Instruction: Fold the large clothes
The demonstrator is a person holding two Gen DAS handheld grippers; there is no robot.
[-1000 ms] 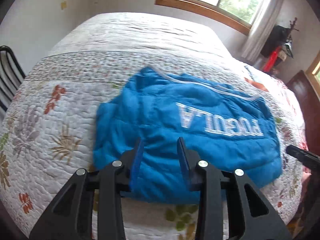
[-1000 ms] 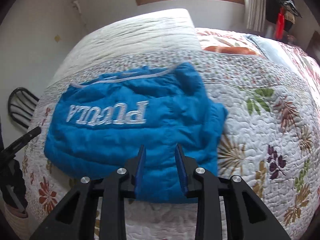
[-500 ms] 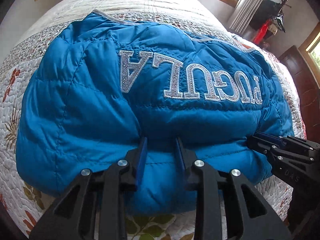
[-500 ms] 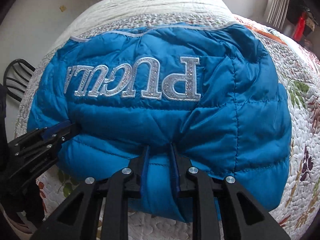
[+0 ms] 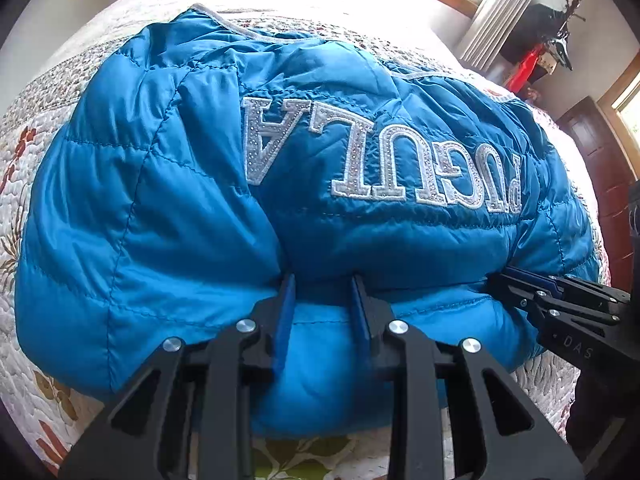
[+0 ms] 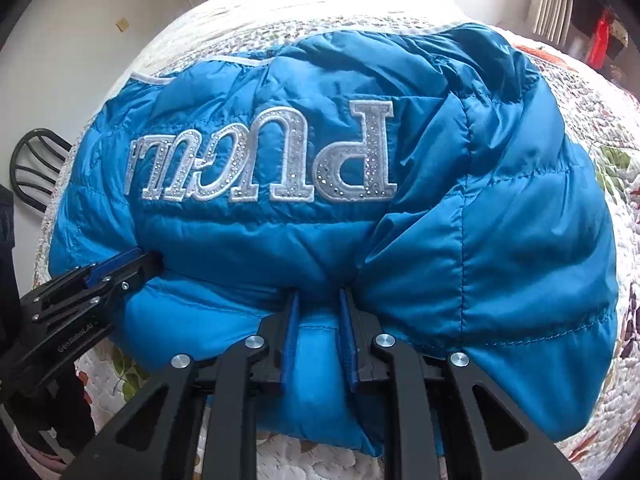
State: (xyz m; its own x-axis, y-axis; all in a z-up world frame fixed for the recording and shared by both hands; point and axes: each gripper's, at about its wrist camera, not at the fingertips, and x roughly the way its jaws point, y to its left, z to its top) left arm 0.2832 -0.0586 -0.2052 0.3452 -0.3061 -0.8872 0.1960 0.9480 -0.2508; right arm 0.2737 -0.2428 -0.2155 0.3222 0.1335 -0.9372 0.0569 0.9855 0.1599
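A blue puffer jacket (image 5: pixel 160 200) with silver letters across it lies folded on the bed and fills both views (image 6: pixel 500 220). My left gripper (image 5: pixel 322 280) points steeply down at the jacket's near edge, and a bulge of blue fabric is pinched between its blue pads. My right gripper (image 6: pixel 320 294) grips the same near edge further right, its pads pressed on a fold of fabric. Each gripper shows in the other's view: the right gripper (image 5: pixel 500 276) at the right edge, the left gripper (image 6: pixel 148 258) at the left edge.
A floral quilt (image 5: pixel 24 148) covers the bed under the jacket. A black chair (image 6: pixel 36 168) stands by the bed's left side. A curtained window (image 5: pixel 492 12), a coat stand (image 5: pixel 548 48) and a dark wooden door (image 5: pixel 600 160) are beyond the bed at the right.
Both grippers have dropped from above the bed onto the jacket's near edge, and their jaws have narrowed onto the fabric. Over the last half second they have hardly moved.
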